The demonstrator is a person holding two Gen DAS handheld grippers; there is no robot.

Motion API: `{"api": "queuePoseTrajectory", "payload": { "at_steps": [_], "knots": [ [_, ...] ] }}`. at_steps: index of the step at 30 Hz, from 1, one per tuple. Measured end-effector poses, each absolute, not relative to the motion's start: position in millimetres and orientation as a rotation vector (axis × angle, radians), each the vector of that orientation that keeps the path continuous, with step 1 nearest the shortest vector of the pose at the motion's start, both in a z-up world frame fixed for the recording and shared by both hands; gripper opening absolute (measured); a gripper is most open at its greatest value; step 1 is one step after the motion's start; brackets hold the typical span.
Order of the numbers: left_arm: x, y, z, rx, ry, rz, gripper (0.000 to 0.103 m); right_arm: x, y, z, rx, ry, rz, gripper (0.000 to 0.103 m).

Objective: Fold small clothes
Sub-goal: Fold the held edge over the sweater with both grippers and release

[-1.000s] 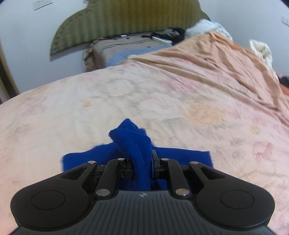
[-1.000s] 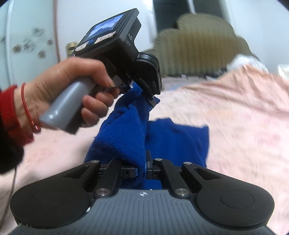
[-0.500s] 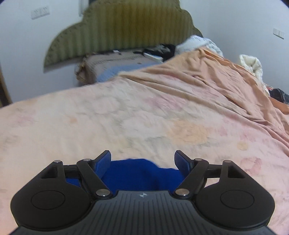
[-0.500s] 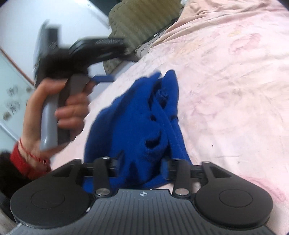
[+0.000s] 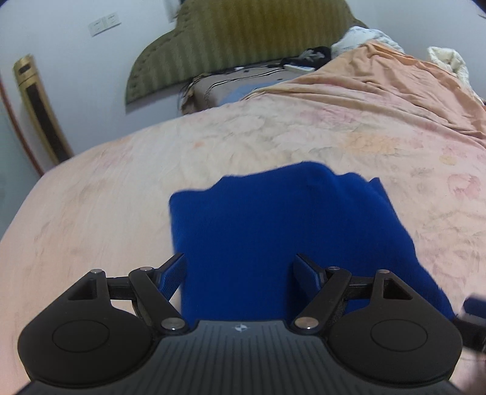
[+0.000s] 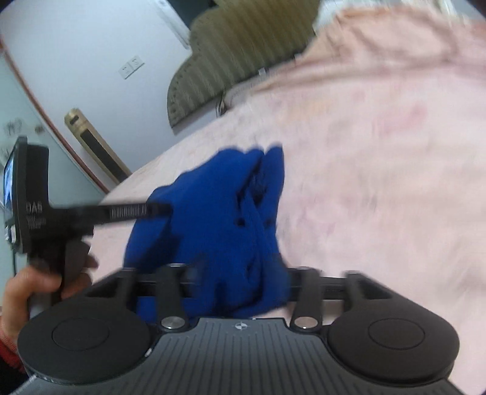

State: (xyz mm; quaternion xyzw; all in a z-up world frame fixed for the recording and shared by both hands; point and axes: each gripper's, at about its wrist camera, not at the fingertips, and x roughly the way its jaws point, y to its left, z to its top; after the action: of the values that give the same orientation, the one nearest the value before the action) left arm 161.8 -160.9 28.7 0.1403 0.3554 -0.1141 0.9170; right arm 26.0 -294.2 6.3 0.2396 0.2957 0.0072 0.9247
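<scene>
**Both grippers spread over a blue garment on the bed**

Left wrist view: The blue garment (image 5: 285, 240) lies on the pink floral bedspread (image 5: 121, 188), folded into a rough block with its far edge ragged and a second layer showing along its right side. Taking the garment as the landmark, the left gripper (image 5: 240, 270) sits at its near edge with the jaws spread wide. The blue-padded fingers (image 5: 171, 273) stand one on either side of the cloth's near portion and neither pad presses on it. Beyond the garment the bedspread runs up to a green striped headboard (image 5: 243, 45), with a pile of bedding and dark items (image 5: 273, 73) just below it. Far left of the garment, a gold tower unit (image 5: 39, 106) stands against the white wall (image 5: 76, 60), and a wall switch plate (image 5: 103, 22) is above it.

Right wrist view: This view is blurred. The garment (image 6: 212, 218) looks bunched and creased, with a few small gaps in its folds. The right gripper (image 6: 240, 279) is at the garment's near end. Its jaws are opening, with cloth lying between them and draping over the bar. Through the blur, the pads seem apart from it. Left of the garment, the left gripper (image 6: 155, 209) reaches in level, held by a hand (image 6: 33, 288) with a red cuff (image 6: 9, 343) at the wrist.
</scene>
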Motion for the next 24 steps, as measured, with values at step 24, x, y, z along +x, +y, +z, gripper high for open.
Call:
{"api": "queuePoseTrajectory", "payload": {
  "at_steps": [24],
  "knots": [
    [87,-127,19,0.145,0.788,-0.128,0.078,4,-247,6,0.103,0.647,0.017,0.098]
  ]
}}
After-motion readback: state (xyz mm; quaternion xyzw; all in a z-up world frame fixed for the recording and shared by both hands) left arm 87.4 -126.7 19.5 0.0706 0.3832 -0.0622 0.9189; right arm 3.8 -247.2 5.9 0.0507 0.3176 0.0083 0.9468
